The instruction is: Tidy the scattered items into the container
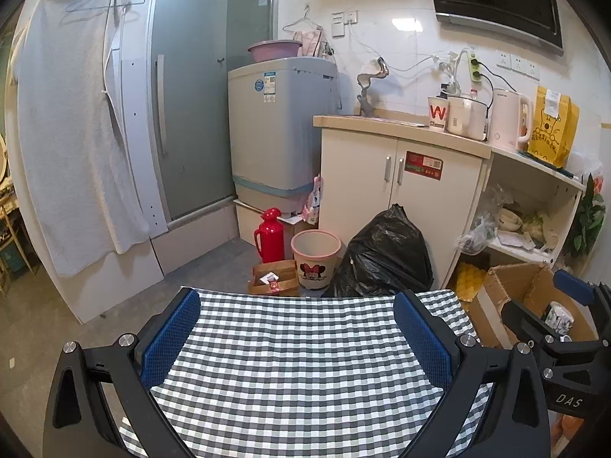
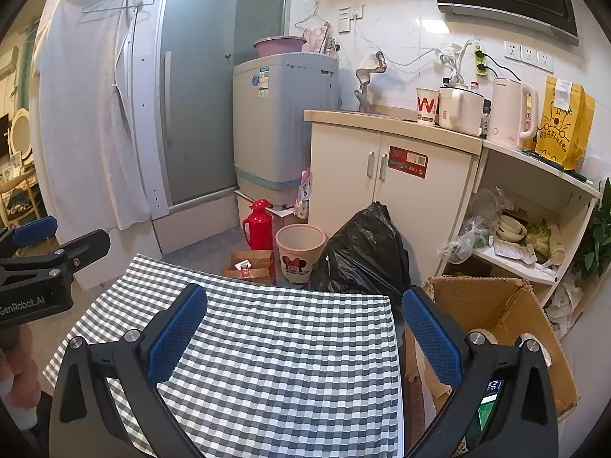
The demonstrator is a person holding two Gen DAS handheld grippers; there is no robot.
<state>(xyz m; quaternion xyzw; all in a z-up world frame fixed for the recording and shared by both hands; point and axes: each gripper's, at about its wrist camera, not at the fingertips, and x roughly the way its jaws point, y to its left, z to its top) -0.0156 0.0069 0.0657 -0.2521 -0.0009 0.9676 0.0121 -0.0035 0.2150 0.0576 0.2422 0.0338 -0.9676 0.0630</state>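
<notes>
The container, an open cardboard box with its flaps up, stands on the floor just beside the right edge of the table, below the shelf unit. In the left wrist view a white item with dark print lies inside the box; in the right wrist view further contents show only partly behind the finger and cannot be identified. The table's checked cloth shows no loose item on any visible part, though its near portion falls outside both views. Judgement: the tidying appears largely complete or at its close, with nothing visibly left on the cloth to collect; items out of view cannot be ruled out. The left gripper is held level over the cloth, pointing toward the far table edge, its blue pads wide apart with nothing between them. The right gripper is held at similar height over the cloth, its right finger out past the table edge above the box, jaws likewise spread wide and empty. Each tool appears at the margin of the other's view, so the two are held side by side, near but apart. Part of a hand shows at the lower left of the right wrist view.
</notes>
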